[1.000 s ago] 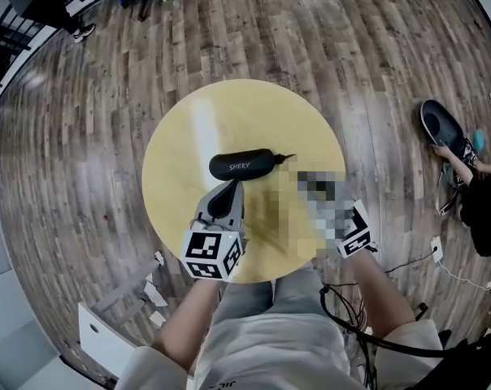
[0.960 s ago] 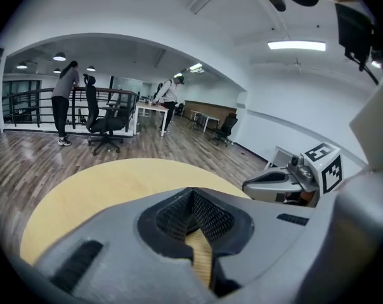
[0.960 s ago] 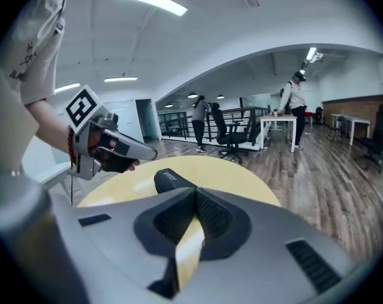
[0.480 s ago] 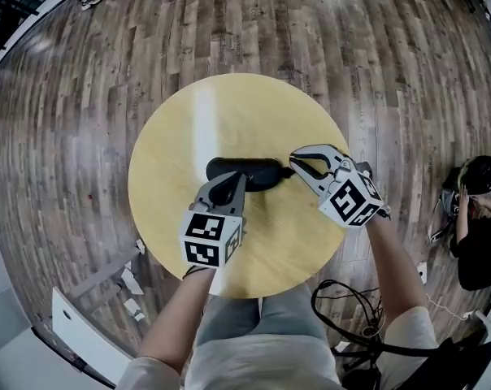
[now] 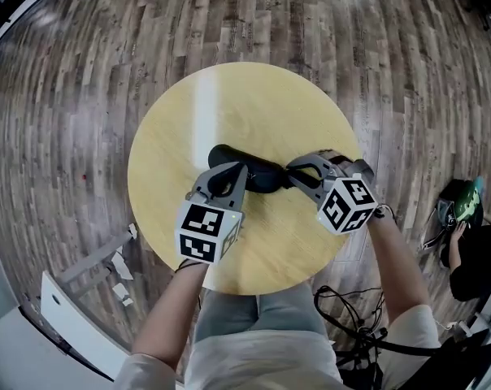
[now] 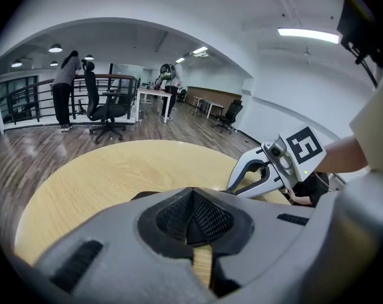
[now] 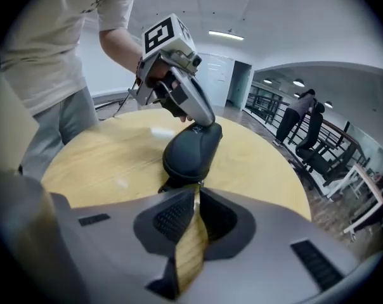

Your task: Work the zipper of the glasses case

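Gotta pin the case (image 5: 266, 177) with the shut, empty left claw (image 5: 232, 171) and tug slowly with the right claw (image 5: 293, 170), closed at its zipper end (image 7: 189, 176).

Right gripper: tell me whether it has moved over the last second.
Yes. The right gripper has moved left, from near the table's right edge to the case's right end.
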